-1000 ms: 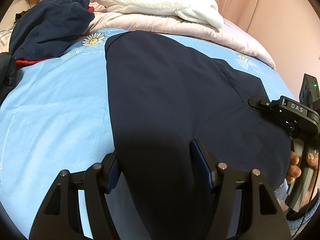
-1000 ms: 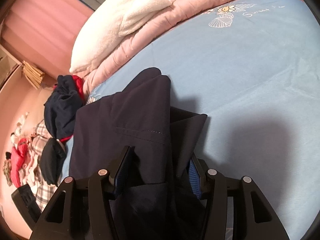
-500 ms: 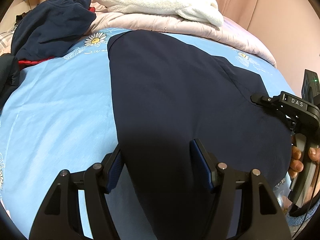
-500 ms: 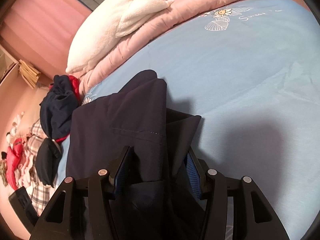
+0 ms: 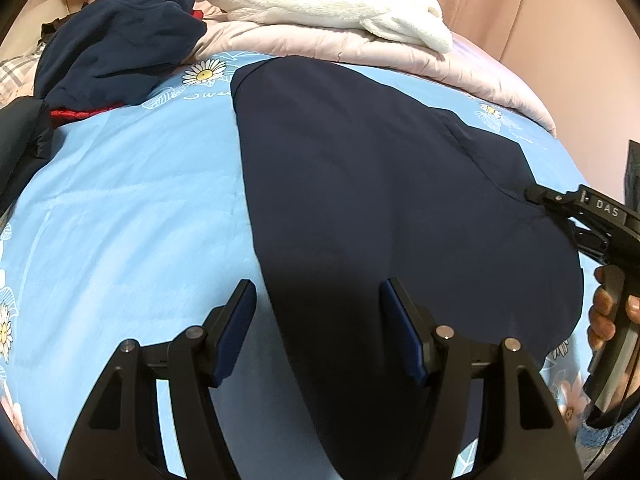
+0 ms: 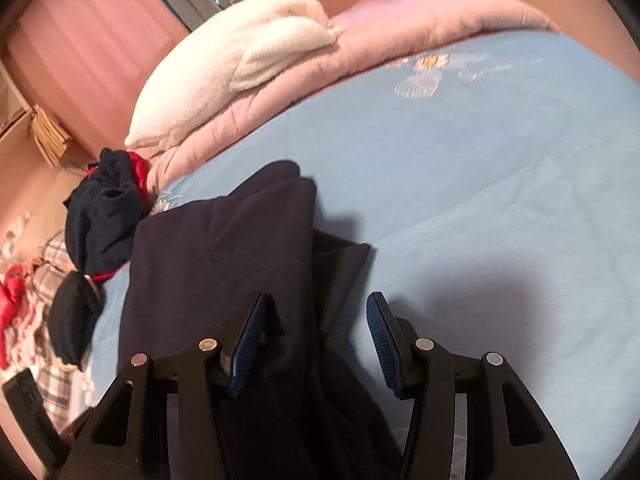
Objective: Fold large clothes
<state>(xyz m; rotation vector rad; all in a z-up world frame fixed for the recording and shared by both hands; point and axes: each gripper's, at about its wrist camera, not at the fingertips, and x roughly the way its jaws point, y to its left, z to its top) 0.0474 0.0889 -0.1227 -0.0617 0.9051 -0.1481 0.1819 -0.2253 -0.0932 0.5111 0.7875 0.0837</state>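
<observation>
On the light blue bedsheet (image 5: 120,208), in the left wrist view, 1 large navy garment (image 5: 380,184) is lying flat and smooth, running from the near edge to the far pink quilt (image 5: 360,46). Its left edge is looking straight, and a curved seam is showing toward its right side. The left gripper (image 5: 318,312) is hovering over the garment's near left part with its jaws spread wide, pinching nothing. At the right, the right gripper (image 5: 538,196) is reaching over the garment's right edge, and a hand (image 5: 604,312) is wrapping its handle; from this view I cannot tell how its jaws are standing. At the far left, 1 heap of dark blue and red clothes (image 5: 116,40) is sitting on the sheet, and 1 white fluffy blanket (image 5: 328,2) is resting on the quilt. Nothing is lying across the garment.

In the right wrist view, the navy garment (image 6: 224,264) is filling the near left of the blue bedsheet (image 6: 480,184), folded over itself, with 1 stitched seam crossing it and a lower layer sticking out to the right. The right gripper (image 6: 316,320) is straddling that folded edge, jaws spread and not squeezing the cloth. The clothes heap (image 6: 108,216), white blanket (image 6: 240,60) and pink quilt (image 6: 400,28) are lying beyond, and more blurred clothing is showing at the far left.
</observation>
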